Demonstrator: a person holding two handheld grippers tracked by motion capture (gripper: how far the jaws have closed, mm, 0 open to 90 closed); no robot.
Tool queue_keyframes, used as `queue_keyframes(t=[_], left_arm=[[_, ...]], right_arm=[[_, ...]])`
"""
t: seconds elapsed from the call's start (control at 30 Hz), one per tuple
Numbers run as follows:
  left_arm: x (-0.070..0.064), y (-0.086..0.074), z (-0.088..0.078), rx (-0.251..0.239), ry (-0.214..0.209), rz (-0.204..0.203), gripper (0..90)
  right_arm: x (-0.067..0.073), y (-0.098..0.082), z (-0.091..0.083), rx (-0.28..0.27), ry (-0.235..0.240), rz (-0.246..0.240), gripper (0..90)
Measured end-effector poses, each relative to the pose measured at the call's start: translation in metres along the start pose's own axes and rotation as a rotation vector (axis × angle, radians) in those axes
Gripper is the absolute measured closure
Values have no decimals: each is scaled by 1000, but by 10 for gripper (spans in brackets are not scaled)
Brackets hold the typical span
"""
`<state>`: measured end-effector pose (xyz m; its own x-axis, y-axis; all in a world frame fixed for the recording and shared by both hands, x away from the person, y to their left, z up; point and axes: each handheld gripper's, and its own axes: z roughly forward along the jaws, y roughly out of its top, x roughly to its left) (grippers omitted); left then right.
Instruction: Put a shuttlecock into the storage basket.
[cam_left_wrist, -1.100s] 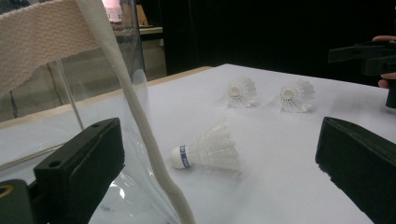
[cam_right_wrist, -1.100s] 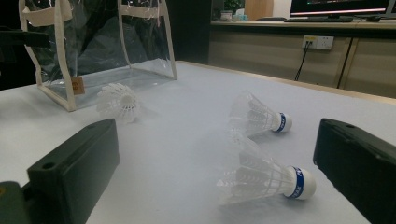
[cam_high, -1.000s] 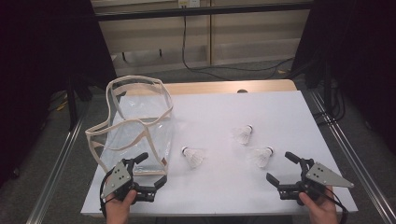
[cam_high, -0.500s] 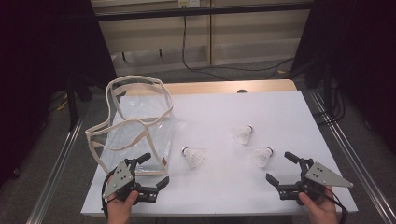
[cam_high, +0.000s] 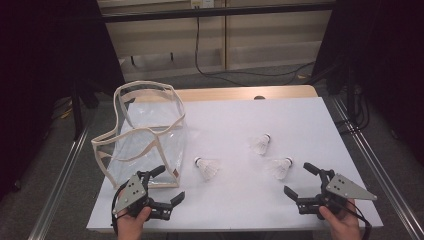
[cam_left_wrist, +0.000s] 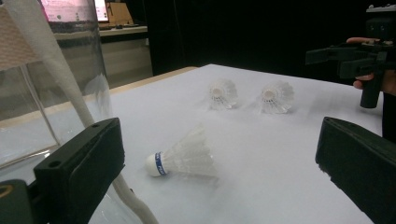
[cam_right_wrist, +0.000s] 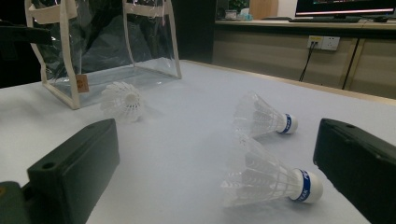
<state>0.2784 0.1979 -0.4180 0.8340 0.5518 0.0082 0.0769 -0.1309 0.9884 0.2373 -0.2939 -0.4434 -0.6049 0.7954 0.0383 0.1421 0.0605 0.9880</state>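
Note:
Three white shuttlecocks lie on the white table (cam_high: 240, 115): one (cam_high: 207, 167) near the middle, one (cam_high: 261, 143) farther back, one (cam_high: 280, 167) at the right. A clear bag with cream trim (cam_high: 145, 135) stands open at the left. My left gripper (cam_high: 169, 185) is open at the front, beside the bag's near corner. Its own view looks across the nearest shuttlecock (cam_left_wrist: 184, 156), which lies a short way ahead of the jaws. My right gripper (cam_high: 297, 178) is open just in front of the right shuttlecock (cam_right_wrist: 266, 179), which lies between and ahead of its jaws.
The table's front edge runs right under both hands. Wooden trim borders the far edge, with metal rails (cam_high: 65, 175) along both sides. The bag's wall (cam_left_wrist: 56, 84) stands close on the left gripper's left side. The right gripper (cam_left_wrist: 355, 53) appears far off in the left gripper view.
My left gripper has shifted slightly to the right along the front edge. The right gripper and the shuttlecocks have stayed put.

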Motion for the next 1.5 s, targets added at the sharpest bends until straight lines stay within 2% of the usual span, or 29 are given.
queue_keyframes(t=[0.6,0.77,1.0,1.33,1.5], left_arm=[[-10,2,20,30,-58,-5,13],[-13,3,24,39,-61,-25,13],[-16,4,34,66,-53,-25,13],[-20,6,42,77,-56,-33,13],[-22,7,47,91,-48,-20,14]], right_arm=[[0,0,0,-1,3,-3,1],[0,0,0,-1,4,-5,1],[1,0,0,-1,8,-4,2],[1,0,0,-1,5,-9,2],[1,0,0,0,5,-8,2]])
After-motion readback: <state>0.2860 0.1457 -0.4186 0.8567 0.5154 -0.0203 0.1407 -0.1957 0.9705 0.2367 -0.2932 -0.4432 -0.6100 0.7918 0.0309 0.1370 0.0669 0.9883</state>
